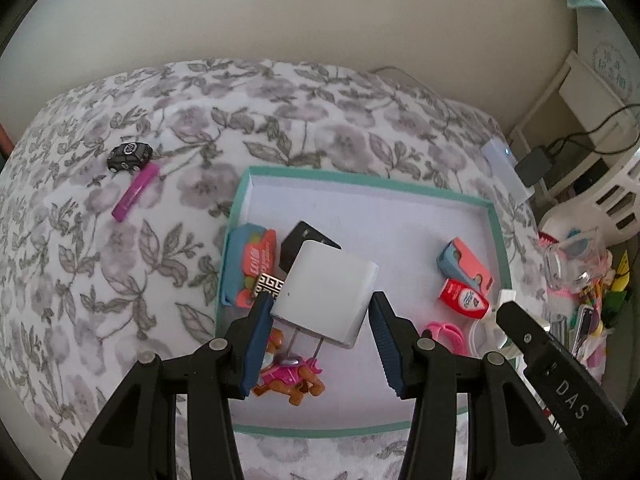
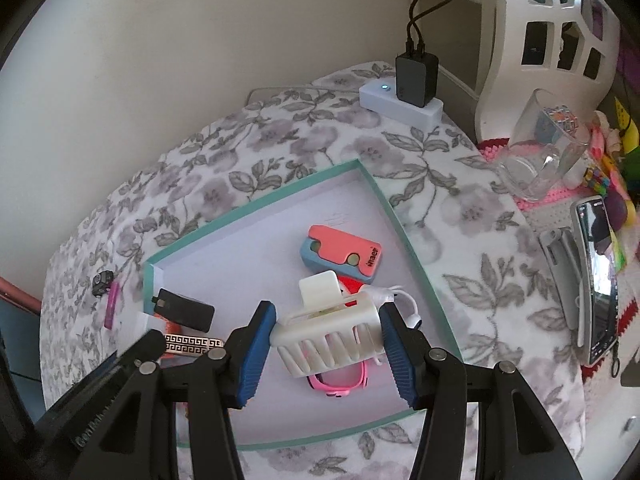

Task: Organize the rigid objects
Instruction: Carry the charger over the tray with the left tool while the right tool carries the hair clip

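A teal-rimmed box lid (image 1: 360, 178) (image 2: 416, 256) lies on the floral bedspread. My left gripper (image 1: 320, 308) is shut on a white plug adapter (image 1: 328, 292), held over the lid with prongs down. My right gripper (image 2: 326, 320) is shut on a white hair claw clip (image 2: 328, 340) above the lid. In the lid lie a coral-and-blue case (image 1: 466, 264) (image 2: 344, 254), a red bottle (image 1: 464, 298), a black block (image 2: 184, 308), a patterned band (image 2: 192, 346), a pink strap (image 2: 340, 384), a toy dog (image 1: 292, 376) and a blue-orange pack (image 1: 250, 264).
A black toy car (image 1: 130, 155) and a purple tube (image 1: 136, 190) lie on the bedspread left of the lid. A white power strip (image 2: 400, 104) with a black charger sits at the back. A clear glass (image 2: 544, 152), a phone (image 2: 596, 276) and a white basket (image 2: 552, 32) are to the right.
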